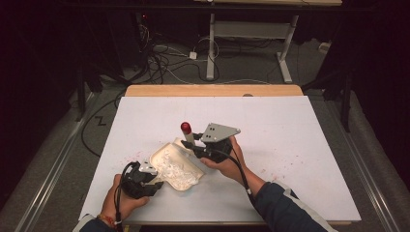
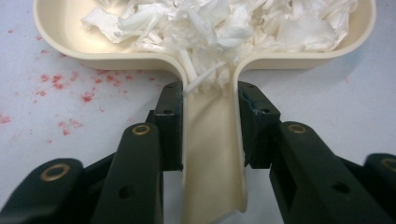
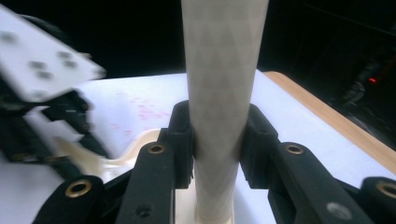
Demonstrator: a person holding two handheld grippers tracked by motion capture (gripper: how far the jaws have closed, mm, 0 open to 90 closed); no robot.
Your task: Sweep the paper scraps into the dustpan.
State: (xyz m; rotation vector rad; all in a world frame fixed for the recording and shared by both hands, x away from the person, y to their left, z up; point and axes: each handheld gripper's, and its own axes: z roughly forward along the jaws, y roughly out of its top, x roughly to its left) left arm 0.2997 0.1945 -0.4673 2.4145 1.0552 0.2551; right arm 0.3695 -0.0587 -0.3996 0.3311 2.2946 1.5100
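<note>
Dark room, cables strewn over the floor beyond a white-topped table (image 1: 290,135) with a bare wooden far edge. Nearest the camera, two forearms cut off by the bottom of the high view, dark sleeves only partly seen.

At near left, left gripper (image 1: 140,180) clamped on the handle of a cream dustpan-shaped scoop (image 1: 167,159); in the left gripper view, both black jaws pressed against the handle's two sides, handle's near end cut off at the bottom edge. Scoop lying on the table near its front edge, left of centre, heaped with white paper shreds (image 2: 219,25), count impossible to make out, a few spilling into the handle channel. Scoop's far rim cropped at the top of that view.

Just beyond and right, right gripper (image 1: 196,145) closed on one pale stick with a red rounded tip (image 1: 187,131), held tilted over the scoop's far edge. In the right gripper view, stick's patterned shaft upright between the jaws, both ends out of frame, left gripper blurred at left.

Scattered red specks (image 2: 56,86) on the white surface around the scoop, too many and too small to count. Farther back, one white desk frame (image 1: 251,43), its top mostly cut off.
</note>
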